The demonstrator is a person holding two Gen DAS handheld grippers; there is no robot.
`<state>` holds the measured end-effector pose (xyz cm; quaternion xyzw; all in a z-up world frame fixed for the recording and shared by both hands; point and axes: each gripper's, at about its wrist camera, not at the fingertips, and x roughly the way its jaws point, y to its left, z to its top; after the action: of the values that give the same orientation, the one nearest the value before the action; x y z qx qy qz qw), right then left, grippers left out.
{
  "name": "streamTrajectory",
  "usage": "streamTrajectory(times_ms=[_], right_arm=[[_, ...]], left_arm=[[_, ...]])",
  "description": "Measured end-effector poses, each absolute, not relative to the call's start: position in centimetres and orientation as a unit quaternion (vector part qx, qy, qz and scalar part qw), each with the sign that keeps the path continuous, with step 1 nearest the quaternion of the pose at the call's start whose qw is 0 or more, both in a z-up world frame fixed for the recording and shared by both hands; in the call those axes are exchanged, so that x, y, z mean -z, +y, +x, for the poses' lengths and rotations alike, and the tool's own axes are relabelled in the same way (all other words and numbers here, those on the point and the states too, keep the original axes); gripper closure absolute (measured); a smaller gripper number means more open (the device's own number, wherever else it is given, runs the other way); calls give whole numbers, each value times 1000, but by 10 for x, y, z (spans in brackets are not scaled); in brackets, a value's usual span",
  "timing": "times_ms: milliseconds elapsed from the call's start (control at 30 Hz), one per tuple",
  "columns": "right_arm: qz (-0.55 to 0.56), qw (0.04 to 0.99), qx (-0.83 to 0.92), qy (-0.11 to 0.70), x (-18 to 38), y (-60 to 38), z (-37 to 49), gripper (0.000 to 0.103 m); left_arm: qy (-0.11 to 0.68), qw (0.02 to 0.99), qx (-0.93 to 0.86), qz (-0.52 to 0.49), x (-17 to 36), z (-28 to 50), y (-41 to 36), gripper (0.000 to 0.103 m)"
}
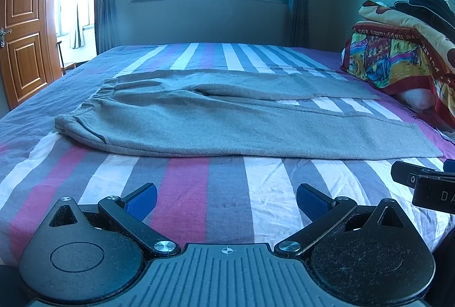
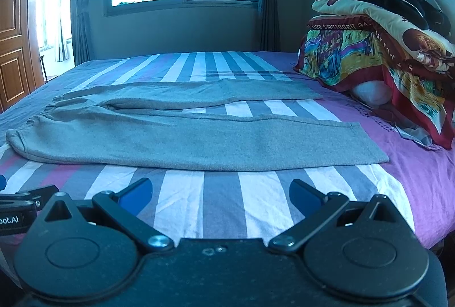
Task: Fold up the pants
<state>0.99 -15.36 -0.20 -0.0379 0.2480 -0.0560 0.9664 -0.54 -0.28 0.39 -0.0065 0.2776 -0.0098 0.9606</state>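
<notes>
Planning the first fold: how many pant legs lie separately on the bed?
2. The near leg lies closest to the grippers; the far leg lies beyond it. Both run rightward from the waistband.

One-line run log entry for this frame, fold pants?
stage: pre-grasp | pants: flat on bed, legs apart, unfolded | left gripper: open, empty | right gripper: open, empty | contact: none

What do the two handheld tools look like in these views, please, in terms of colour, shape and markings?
The left tool has matte black linkage arms with silver pivot screws, two rounded black housings, a ribbed grey centre plate with a small crosshair mark, and blue textured pads. The right tool matches it, with blue pads and a speckled black centre plate.
</notes>
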Motion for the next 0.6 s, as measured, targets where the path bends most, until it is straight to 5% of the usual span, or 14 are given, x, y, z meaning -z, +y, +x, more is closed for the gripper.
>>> streamTrajectory(times_ms=[600], right_arm=[[-36, 966, 56, 248, 2, -154, 9, 1]], left_arm=[[278, 961, 10, -6, -3, -8, -5, 0]])
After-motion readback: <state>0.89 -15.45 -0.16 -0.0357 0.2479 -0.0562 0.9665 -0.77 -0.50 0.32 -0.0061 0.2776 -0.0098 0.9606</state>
